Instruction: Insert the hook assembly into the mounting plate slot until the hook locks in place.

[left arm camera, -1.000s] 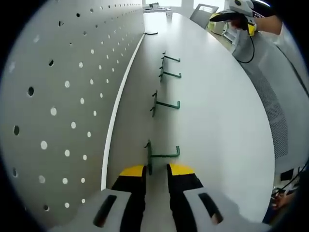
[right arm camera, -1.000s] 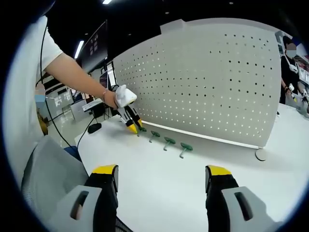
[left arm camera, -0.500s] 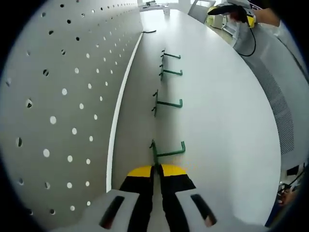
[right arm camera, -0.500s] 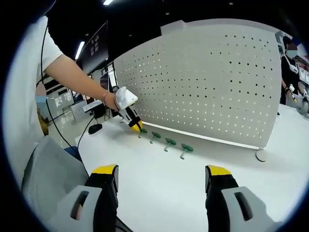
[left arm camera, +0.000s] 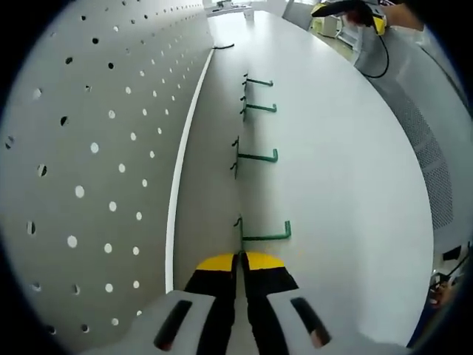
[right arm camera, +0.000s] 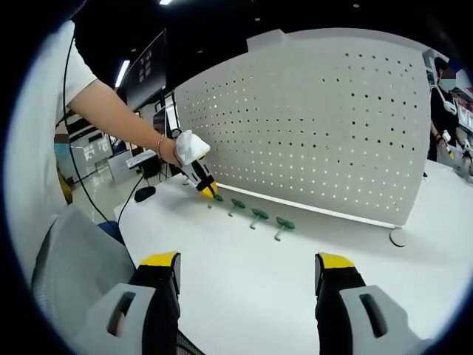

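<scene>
Several green hooks lie in a row on the white table beside the white pegboard. My left gripper is shut on the plate end of the nearest green hook, whose arm sticks out to the right. Three more hooks lie farther along. In the right gripper view, a hand holds the left gripper at the leftmost hook, in front of the pegboard. My right gripper is open and holds nothing, well back from the hooks.
A grey chair back sits at the table's near-left edge. The pegboard's round foot rests on the table at the right. A dark cable lies at the board's far end. A person stands at the far right.
My left gripper's jaws closed on the nearest hook's plate end, and the hook has shifted slightly with them. The right gripper stays open and still.
</scene>
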